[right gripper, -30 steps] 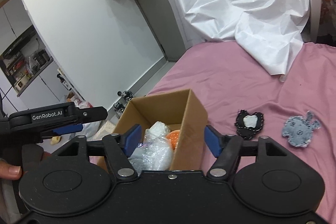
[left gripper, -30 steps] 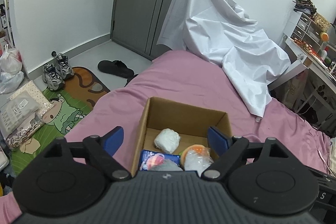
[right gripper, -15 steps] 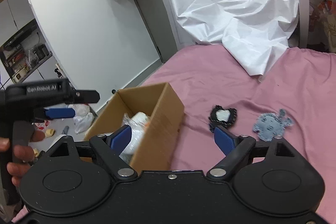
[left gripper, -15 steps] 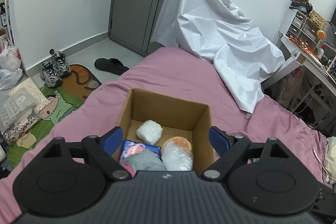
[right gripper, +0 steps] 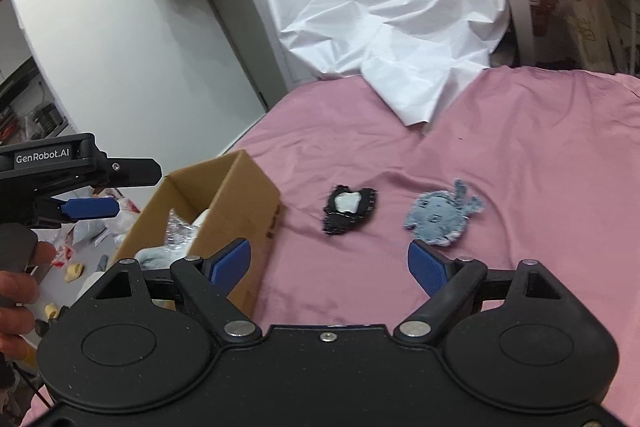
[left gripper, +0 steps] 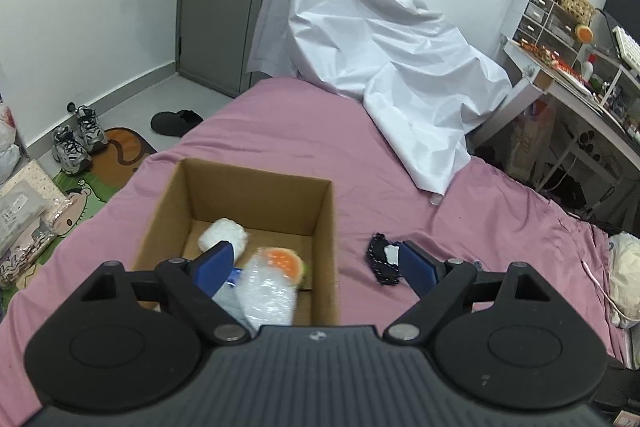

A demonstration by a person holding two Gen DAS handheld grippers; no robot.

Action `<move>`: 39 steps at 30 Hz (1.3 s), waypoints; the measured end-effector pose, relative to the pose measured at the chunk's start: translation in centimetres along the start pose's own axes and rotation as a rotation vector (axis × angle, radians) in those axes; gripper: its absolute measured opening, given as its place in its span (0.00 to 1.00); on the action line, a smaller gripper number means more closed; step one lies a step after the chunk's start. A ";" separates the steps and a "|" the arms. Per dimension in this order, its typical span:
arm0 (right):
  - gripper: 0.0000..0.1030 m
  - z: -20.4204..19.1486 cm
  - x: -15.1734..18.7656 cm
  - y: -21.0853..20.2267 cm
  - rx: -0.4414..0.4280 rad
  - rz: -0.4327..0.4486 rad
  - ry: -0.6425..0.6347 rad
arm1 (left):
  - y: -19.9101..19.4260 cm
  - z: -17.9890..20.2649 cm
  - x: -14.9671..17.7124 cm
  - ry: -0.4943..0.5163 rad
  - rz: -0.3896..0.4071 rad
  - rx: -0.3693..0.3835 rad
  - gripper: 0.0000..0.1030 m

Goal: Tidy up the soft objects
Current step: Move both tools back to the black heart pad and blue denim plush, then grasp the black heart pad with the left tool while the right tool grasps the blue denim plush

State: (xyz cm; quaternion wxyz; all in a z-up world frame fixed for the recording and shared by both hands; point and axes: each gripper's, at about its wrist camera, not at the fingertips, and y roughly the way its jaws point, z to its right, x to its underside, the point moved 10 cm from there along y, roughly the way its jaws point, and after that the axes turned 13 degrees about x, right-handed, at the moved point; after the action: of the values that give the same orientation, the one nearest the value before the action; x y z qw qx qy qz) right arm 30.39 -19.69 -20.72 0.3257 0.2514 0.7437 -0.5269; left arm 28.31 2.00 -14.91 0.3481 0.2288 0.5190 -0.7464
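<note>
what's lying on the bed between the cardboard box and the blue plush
In the right wrist view, a black plush with a white centre lies flat on the pink sheet, between the cardboard box and the blue plush, touching neither.

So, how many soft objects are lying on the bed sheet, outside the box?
2. The black patch lies just right of the cardboard box; the blue-grey patch lies further right. Others may be hidden behind the grippers.

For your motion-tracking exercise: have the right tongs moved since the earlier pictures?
Yes. The right tongs swung rightward: the cardboard box slid from centre to left, and now the black patch lies ahead.
</note>
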 end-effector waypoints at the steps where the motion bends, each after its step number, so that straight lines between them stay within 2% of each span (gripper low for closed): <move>1: 0.83 0.2 0.0 0.0 0.002 -0.002 0.002 | 0.1 0.4 0.0 -0.003 0.000 0.005 0.86; 9: 0.81 3.1 -0.1 0.7 0.010 -0.015 0.106 | 2.0 3.3 0.5 0.038 -0.032 0.031 0.86; 21: 0.73 6.3 -0.3 2.2 0.038 -0.022 0.170 | 6.1 5.3 1.6 0.031 -0.088 0.034 0.86; 30: 0.66 8.5 0.1 4.6 0.025 -0.081 0.232 | 9.3 5.9 2.5 0.016 -0.123 0.043 0.86; 39: 0.55 9.8 0.3 6.6 0.003 -0.148 0.303 | 12.6 6.6 3.6 0.009 -0.163 0.049 0.85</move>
State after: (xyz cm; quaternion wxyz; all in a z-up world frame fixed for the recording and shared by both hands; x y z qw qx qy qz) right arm 37.09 -26.84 -27.28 0.1700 0.2730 0.8000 -0.5066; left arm 35.68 -7.92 -22.87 0.2782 0.1975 0.5189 -0.7838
